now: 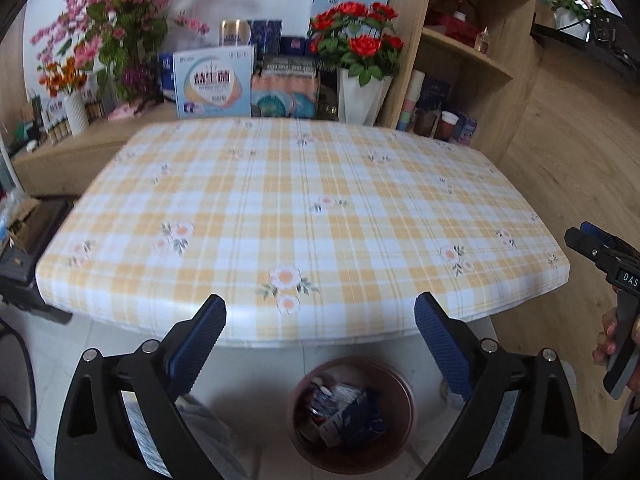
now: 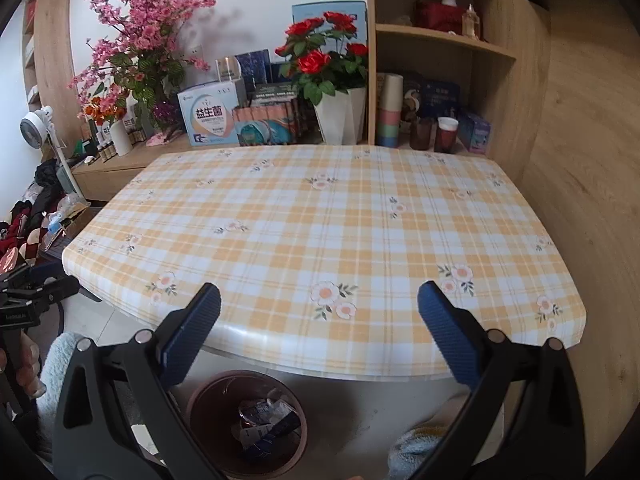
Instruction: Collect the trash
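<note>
Left gripper (image 1: 320, 312) jaws spread wide, nothing between them, right gripper (image 2: 319, 306) likewise spread and empty, brown bin (image 1: 354, 414) of crumpled wrappers (image 1: 344, 408) below checked worktop (image 1: 280, 208)

Plaid floral tablecloth (image 2: 320, 232), red roses in white pot (image 2: 340, 120), pink blossoms (image 2: 140, 40), wood shelf w/ cups (image 2: 440, 40)

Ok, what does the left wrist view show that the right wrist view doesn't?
Only the left wrist view shows the right tool from the side, at the frame's right edge, and its own open left tool.

Only the right wrist view shows the small white fan, the pile of dark clothes on the left, and its own open tool.

Both show the yellow plaid floral tablecloth, the red roses in a white pot, and the round brown bin holding crumpled wrappers.
</note>
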